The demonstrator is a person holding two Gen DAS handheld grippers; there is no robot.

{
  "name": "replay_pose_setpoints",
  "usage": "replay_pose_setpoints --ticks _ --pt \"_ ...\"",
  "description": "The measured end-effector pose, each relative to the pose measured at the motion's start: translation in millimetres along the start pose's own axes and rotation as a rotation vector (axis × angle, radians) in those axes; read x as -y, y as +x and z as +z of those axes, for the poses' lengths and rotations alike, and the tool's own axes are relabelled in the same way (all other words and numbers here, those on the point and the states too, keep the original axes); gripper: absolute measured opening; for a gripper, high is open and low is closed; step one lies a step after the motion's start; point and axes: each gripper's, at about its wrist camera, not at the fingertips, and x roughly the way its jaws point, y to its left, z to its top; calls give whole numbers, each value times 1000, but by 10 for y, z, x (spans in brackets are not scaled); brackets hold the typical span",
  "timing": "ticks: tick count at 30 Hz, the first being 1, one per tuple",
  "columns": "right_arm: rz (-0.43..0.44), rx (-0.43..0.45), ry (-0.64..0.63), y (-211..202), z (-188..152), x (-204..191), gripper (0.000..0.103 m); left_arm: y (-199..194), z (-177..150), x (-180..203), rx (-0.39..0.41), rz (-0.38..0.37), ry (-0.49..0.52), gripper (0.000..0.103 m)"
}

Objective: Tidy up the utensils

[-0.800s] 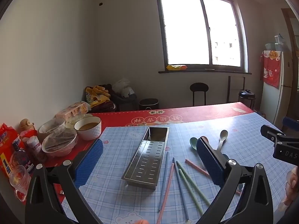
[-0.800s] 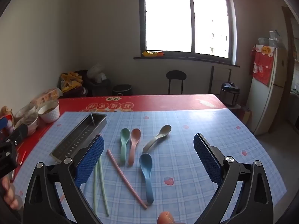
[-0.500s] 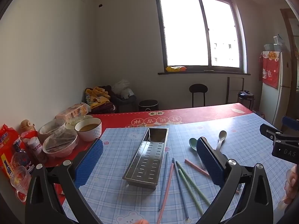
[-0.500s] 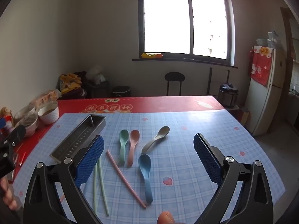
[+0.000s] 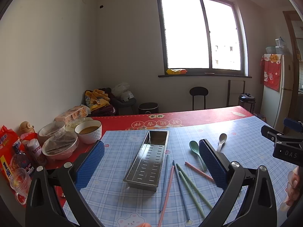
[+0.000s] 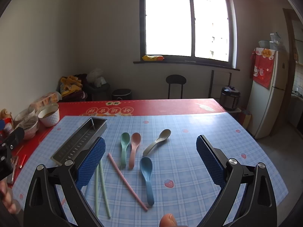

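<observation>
A long perforated steel tray (image 5: pixel 149 160) lies on the blue checked mat; it also shows in the right wrist view (image 6: pixel 79 140). Right of it lie several chopsticks: blue (image 5: pixel 164 181), pink (image 5: pixel 166 193) and green (image 5: pixel 193 187). The right wrist view shows a green spoon (image 6: pixel 124 147), a pink spoon (image 6: pixel 134 149), a beige spoon (image 6: pixel 158 141), a blue spoon (image 6: pixel 147 177), a pink chopstick (image 6: pixel 126 181) and green chopsticks (image 6: pixel 101 187). My left gripper (image 5: pixel 151 162) is open and empty above the tray. My right gripper (image 6: pixel 150 160) is open and empty above the spoons.
Bowls (image 5: pixel 89 132), wrapped dishes (image 5: pixel 60 147), bottles and a red packet (image 5: pixel 7 151) crowd the table's left side on the red cloth (image 5: pixel 189 119). A glass cup (image 5: pixel 19 181) stands at the near left edge. A fridge (image 6: pixel 269 94) and stool (image 6: pixel 175 87) stand beyond the table.
Both grippers have lifted or tilted slightly, so the table scene sits a little lower in the views. Nothing on the table has moved.
</observation>
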Motion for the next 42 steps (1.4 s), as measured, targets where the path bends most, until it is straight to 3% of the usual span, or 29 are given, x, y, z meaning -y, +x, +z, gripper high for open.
replay_pose_setpoints --ticks 42 --pt "-17 -2 -4 40 -57 -14 94 -8 -41 18 5 -4 -5 98"
